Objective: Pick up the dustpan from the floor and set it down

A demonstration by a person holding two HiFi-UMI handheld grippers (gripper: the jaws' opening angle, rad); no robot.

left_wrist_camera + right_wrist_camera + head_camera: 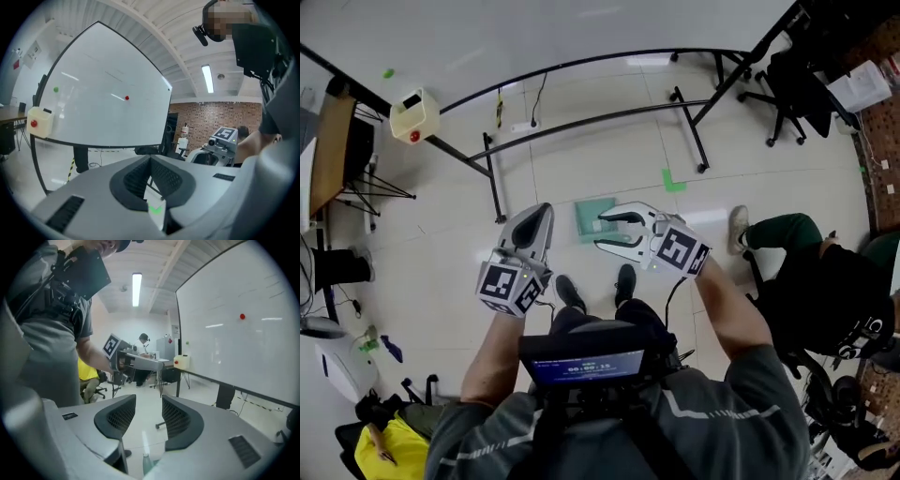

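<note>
The dustpan point(595, 218), a pale green flat pan, lies on the light tiled floor just ahead of my shoes point(570, 292). Both grippers are held up well above the floor, one on either side of it in the head view. My left gripper point(546, 209) sits at the pan's left; in the left gripper view point(150, 160) its dark ribbed pads meet at the tips with nothing between them. My right gripper point(600, 232) is at the pan's right. Its jaws stand apart point(149, 401), and only floor shows in the gap.
A large whiteboard point(581, 37) on a black stand point(492, 178) spans the floor ahead. Nearby are a cream box with a red button point(414, 114), a green tape mark point(673, 180), a seated person point(825, 281) at the right, an office chair point(787, 84) and a desk point(328, 150) at the left.
</note>
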